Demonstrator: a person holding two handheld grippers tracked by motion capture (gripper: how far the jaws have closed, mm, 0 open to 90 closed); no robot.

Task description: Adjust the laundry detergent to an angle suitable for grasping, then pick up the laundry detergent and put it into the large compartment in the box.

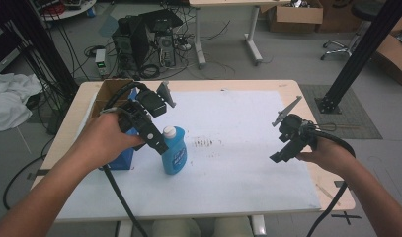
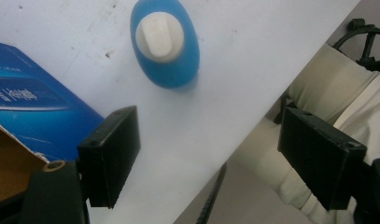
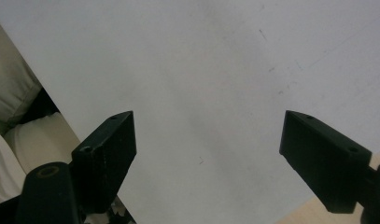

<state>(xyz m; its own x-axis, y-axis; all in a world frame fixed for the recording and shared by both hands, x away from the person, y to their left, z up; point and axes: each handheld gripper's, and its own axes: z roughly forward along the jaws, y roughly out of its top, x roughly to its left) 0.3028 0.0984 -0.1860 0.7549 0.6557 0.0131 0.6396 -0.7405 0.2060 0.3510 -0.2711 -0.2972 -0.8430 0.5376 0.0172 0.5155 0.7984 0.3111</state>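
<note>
The left tool [image 2: 208,158], jaws spread and empty, hangs above the upright blue bottle [image 2: 165,44]. Smooth, likely slippery plastic: grip mid-body, below the cap.

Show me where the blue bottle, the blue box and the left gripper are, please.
blue bottle [image 1: 175,157]: high view, on its label.
blue box [image 2: 33,116]: left gripper view, on its printed side.
left gripper [image 2: 208,154]: left gripper view, midway between its open jaws.

blue box [image 2: 33,112] cut off at left edge, bottle [image 1: 175,150] label unreadable
</note>
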